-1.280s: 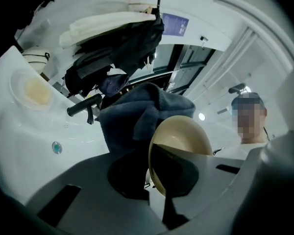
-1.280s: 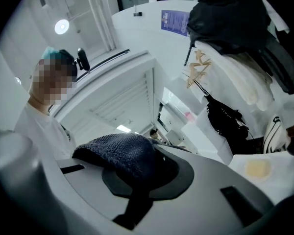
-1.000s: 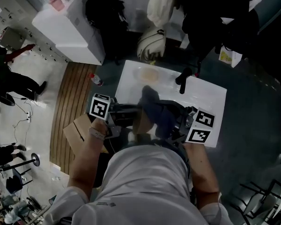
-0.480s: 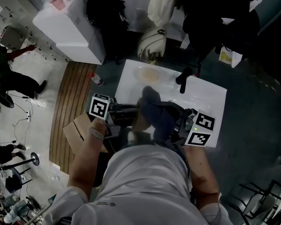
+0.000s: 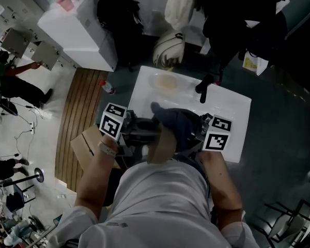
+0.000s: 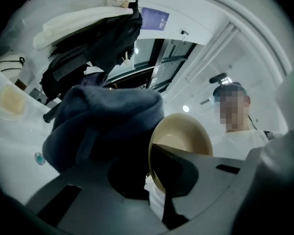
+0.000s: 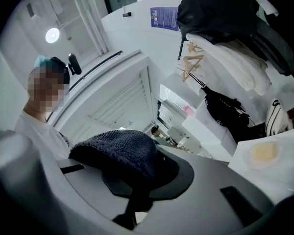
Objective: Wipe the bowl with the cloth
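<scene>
While both are held over the near edge of the white table (image 5: 232, 105), the dark cloth (image 5: 174, 122) bulges upward, clamped in the right gripper (image 7: 139, 180). Just beside it the tan bowl (image 6: 183, 138) is tilted on edge, its rim pinched by the left gripper (image 6: 158, 180).

Dim head view, white table (image 5: 230, 105) its brightest patch, floor (image 5: 284, 138) around the table murky, gripper views fisheye-warped with black corners, ceiling lamp (image 7: 52, 35) glaring
</scene>
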`<state>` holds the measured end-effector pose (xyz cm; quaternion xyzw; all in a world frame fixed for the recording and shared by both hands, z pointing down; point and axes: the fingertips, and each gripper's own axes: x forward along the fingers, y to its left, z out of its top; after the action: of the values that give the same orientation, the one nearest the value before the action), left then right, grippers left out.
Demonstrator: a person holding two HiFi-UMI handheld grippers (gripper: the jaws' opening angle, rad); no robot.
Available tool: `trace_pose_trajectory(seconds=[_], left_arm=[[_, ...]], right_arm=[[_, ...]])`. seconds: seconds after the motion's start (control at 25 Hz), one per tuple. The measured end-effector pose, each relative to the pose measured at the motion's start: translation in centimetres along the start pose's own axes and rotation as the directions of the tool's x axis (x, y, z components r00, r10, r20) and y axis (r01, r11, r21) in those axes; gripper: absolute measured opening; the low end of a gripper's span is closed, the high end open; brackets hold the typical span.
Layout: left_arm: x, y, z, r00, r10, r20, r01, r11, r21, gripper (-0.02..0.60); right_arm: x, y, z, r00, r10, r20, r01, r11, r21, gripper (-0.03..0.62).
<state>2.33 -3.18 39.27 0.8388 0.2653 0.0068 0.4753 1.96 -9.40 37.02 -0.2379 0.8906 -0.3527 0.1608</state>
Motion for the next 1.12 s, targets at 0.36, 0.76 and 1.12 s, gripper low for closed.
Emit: trace_pose_trajectory(seconds=[0.36,0.76,1.12], left_arm=[[-0.7,0.0,2.1,0.993,0.022,0.117,-0.02,1.0,-0.017,0.018],[-4.9,2.9,6.6,0.901,0.154,0.405,-0.116,0.986,-0.116,0.018],[-8.8,6.2,8.4,0.778,0.345,0.525,-0.262,0.938,-0.228,0.018]], right_arm=[[-0.3,-1.5,-0.2,0.992,-0.113,0.064,0.117,0.991,-0.07,0.035],[-0.8,-2.7,-1.1,0.952,-0.283,0.116,0.3,0.936,-0.182,0.035],[1.4,-0.6,-3.5,0.978,-0.206,0.038,0.209,0.962,-0.177,0.035]])
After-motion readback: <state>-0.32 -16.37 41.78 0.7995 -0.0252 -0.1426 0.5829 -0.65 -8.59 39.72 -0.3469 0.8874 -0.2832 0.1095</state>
